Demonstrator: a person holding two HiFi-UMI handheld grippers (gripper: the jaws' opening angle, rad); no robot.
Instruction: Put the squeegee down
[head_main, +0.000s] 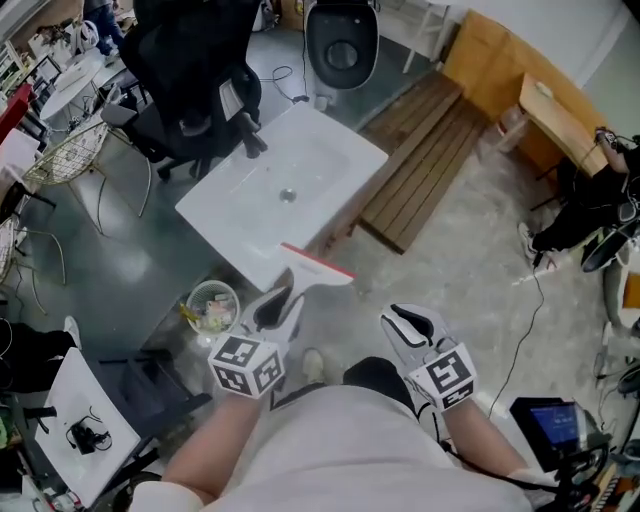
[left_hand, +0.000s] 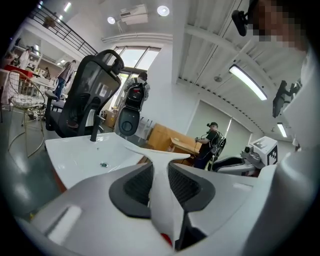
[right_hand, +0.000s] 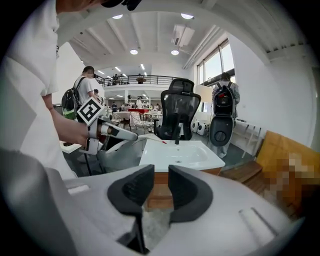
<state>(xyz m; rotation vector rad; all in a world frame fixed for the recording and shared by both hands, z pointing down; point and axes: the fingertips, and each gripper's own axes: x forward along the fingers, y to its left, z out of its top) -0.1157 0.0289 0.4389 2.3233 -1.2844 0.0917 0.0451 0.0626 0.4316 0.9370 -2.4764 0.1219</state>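
My left gripper (head_main: 280, 303) is shut on the handle of a white squeegee (head_main: 318, 265) with a red blade edge. Its blade hangs just off the near corner of a white sink basin (head_main: 330, 160). In the left gripper view both pads press the squeegee's handle (left_hand: 159, 192) and its crossbar spreads out ahead, with the basin (left_hand: 75, 155) behind at the left. My right gripper (head_main: 408, 322) hovers to the right over the floor. Its jaws (right_hand: 161, 182) stand a little apart with nothing between them. The basin (right_hand: 180, 155) lies ahead of it.
A black office chair (head_main: 195, 70) stands behind the basin, with a black rounded device (head_main: 342, 45) further back. Wooden slats (head_main: 420, 150) lie right of the basin. A clear bowl (head_main: 212, 305) sits on the floor left of my left gripper. A person (left_hand: 212, 142) stands in the background.
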